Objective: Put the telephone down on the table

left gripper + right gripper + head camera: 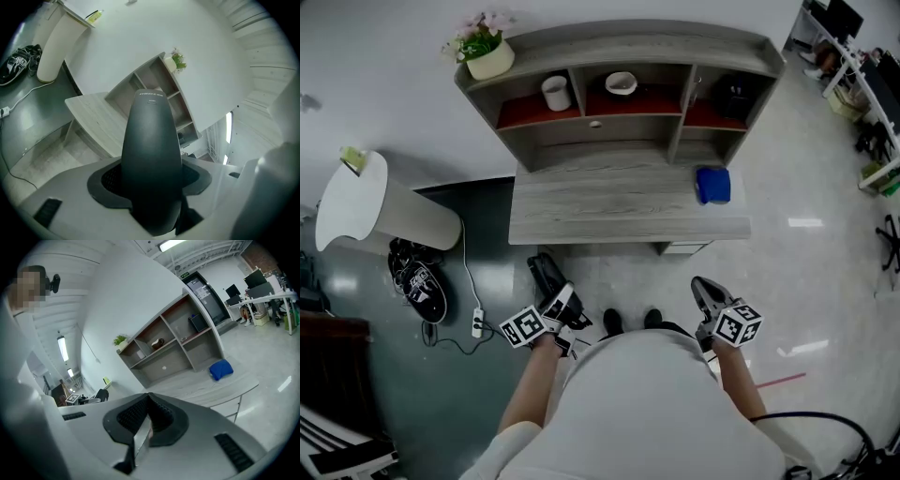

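My left gripper is shut on a black telephone handset, held low in front of the person's body, short of the table's near edge. In the left gripper view the handset stands up between the jaws and hides the middle of the scene. My right gripper hangs at the right with its jaws together and nothing in them; its pads meet in the right gripper view. The grey wooden table lies ahead of both grippers.
A blue cloth lies on the table's right side. The shelf unit behind holds a white cup, a bowl and a dark object. A flower pot sits on top. Shoes and a cable lie on the floor at left.
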Tool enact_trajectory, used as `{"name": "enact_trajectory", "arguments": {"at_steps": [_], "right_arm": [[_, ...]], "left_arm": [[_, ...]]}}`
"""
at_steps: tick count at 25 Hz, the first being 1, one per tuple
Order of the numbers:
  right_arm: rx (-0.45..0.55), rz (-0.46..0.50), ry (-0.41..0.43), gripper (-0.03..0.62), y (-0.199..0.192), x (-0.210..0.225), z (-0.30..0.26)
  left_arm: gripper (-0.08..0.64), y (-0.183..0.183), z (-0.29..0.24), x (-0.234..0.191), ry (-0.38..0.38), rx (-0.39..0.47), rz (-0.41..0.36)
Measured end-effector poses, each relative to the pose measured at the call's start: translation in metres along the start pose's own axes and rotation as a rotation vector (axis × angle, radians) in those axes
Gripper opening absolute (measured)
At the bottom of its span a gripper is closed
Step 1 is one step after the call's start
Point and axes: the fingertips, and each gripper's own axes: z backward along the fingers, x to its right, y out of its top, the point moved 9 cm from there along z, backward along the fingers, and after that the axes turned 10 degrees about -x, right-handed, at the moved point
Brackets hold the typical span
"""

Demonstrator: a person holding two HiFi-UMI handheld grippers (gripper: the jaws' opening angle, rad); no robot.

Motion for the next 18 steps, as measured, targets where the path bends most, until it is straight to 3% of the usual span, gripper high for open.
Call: {"name": "enact_trajectory", "arguments": {"at_steps": [12,18], "right_arm": [[-0.009,-0.002,0.029,0.017,0.003,0.014,0.010],[-0.042,0.006,0.058,0.017,0.004,0.030,0.019]], "left_arm": [[0.288,-0.020,0.000,0.008,0.006,0.035,0.014],[0.288,-0.039,-0.003,0.019,0.002,0.082,0.063]]}}
